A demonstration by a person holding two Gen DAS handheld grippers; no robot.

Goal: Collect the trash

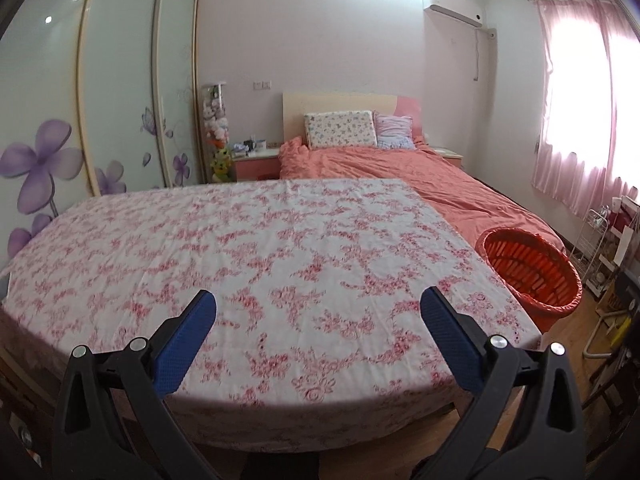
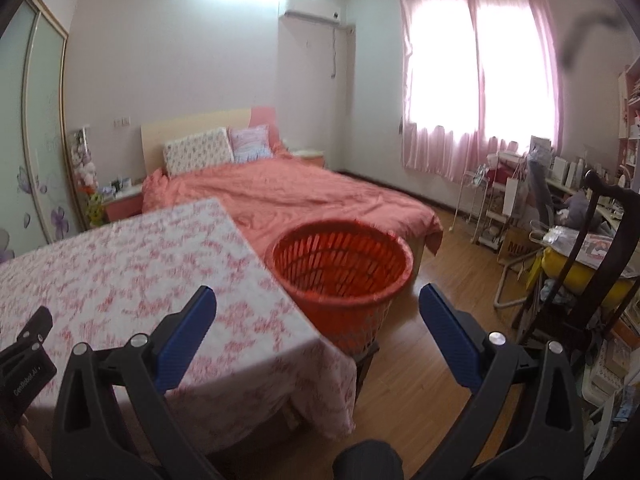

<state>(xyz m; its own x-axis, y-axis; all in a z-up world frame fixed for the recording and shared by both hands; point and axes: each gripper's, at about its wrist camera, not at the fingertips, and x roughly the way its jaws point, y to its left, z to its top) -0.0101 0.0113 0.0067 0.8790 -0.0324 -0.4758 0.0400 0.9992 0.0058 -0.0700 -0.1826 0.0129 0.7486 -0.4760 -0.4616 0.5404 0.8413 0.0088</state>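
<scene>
Left gripper [image 1: 318, 300]: we read its blue pads spread wide apart, nothing between them. It hangs above the near edge of the table.
Right gripper [image 2: 318, 298]: we see it spread just as wide, nothing held. It hangs over the table's near right corner and looks toward the basket.
Table [image 1: 248, 248]: we log a white cloth with a red flower print covering the whole top and draping over the sides. We see no trash on the cloth in either view.
Basket [image 2: 342, 270]: orange, slatted, upright, just off the table's right edge. From the right wrist view we cannot make out anything inside it. It appears in the left wrist view too [image 1: 532, 272].
Bed [image 2: 296, 192]: beyond the table, coral cover, two pillows at the headboard.
Wardrobe [image 1: 112, 88]: left of the table, frosted sliding doors with purple flowers.
Window [image 2: 480, 80]: right of the table, far wall, pink curtains drawn and glowing.
Cluttered desk [image 2: 576, 216]: far right of the table, contents too jumbled for us to name.
</scene>
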